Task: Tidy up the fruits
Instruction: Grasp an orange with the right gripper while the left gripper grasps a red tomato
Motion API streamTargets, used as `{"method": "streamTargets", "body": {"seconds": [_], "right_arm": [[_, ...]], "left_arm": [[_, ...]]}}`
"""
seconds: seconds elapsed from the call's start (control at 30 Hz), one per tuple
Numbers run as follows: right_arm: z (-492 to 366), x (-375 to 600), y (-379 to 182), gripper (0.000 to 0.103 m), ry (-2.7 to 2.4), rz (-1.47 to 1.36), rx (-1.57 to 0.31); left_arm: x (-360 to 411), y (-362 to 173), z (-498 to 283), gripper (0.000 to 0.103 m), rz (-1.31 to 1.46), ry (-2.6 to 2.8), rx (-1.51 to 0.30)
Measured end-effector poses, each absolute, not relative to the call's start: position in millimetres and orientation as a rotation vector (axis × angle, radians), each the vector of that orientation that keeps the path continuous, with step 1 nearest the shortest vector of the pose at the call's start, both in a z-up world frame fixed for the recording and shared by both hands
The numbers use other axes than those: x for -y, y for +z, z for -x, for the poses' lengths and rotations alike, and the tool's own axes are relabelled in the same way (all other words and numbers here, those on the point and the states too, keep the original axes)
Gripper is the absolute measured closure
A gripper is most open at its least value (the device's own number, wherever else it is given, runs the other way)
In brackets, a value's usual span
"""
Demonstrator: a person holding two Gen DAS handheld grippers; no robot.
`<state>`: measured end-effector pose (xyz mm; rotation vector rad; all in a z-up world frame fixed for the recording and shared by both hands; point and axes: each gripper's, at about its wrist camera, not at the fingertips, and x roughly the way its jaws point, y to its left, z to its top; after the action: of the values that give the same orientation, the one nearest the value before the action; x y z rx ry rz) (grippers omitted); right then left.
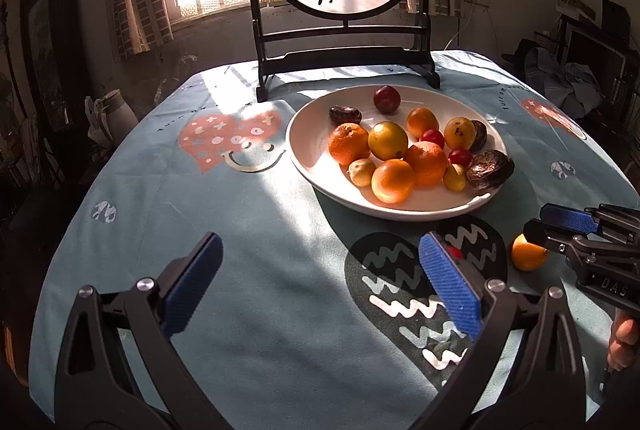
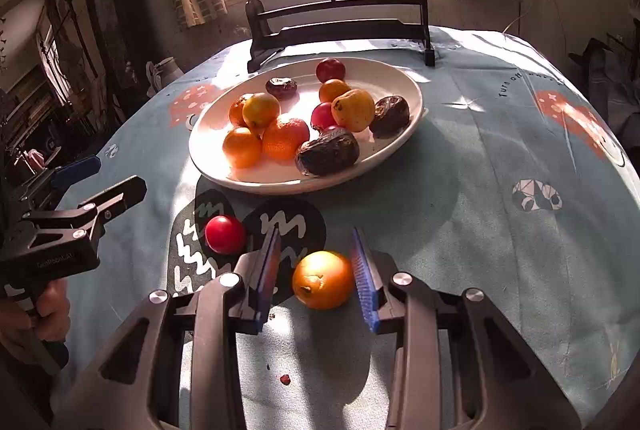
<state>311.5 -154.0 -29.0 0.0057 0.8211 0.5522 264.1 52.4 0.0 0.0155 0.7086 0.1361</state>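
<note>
Right gripper point(image 2: 316, 278) lower centre, jaws narrowed around orange fruit point(image 2: 323, 280), right pad touching, left gap visible; likely bound for plate point(image 2: 208, 165). Left gripper point(image 1: 320, 286) jaws apart, empty.

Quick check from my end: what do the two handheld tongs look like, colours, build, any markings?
Both tongs, left and right, are black plastic frames with triangular cut-outs and silver pivot bolts. Each carries ribbed blue pads inside its fingers. White lettering, partly readable, marks the side of each body. No cables or sleeves show.
</note>
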Motion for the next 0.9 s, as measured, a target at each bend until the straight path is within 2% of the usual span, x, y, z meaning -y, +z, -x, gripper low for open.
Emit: {"method": "streamTargets", "body": {"seconds": [0.17,0.23,0.37,0.6,0.63,0.77,0.9], "right_arm": [[-313.5,151.3,-35.4,0.071,0.553,0.032,-0.852],[-313.1,149.3,-39.0,0.065,0.555,0.059,-0.876],[-300.8,148.6,-41.5,0.04,0.533,0.139,-0.878],[-300.3,149.9,-55.0,0.041,0.505,0.183,-0.898],[-301.7,149.1,-56.8,0.043,0.502,0.19,-0.901],[-304.3,149.4,-61.9,0.065,0.482,0.215,-0.918],[-306.5,158.9,-55.6,0.068,0.488,0.148,-0.923]], "left_arm": [[-43.1,-5.7,-265.5,0.003,-0.058,0.128,-0.719],[-45.7,-7.3,-266.7,0.003,-0.051,0.136,-0.728],[-54.4,-5.3,-266.0,0.003,-0.013,0.15,-0.728],[-53.7,-5.3,-264.8,0.003,-0.011,0.153,-0.727],[-52.7,-5.7,-264.8,0.003,-0.016,0.154,-0.726],[-49.8,-8.1,-264.5,0.003,-0.029,0.151,-0.731],[-47.1,-11.1,-265.5,0.003,-0.042,0.144,-0.742]]}}
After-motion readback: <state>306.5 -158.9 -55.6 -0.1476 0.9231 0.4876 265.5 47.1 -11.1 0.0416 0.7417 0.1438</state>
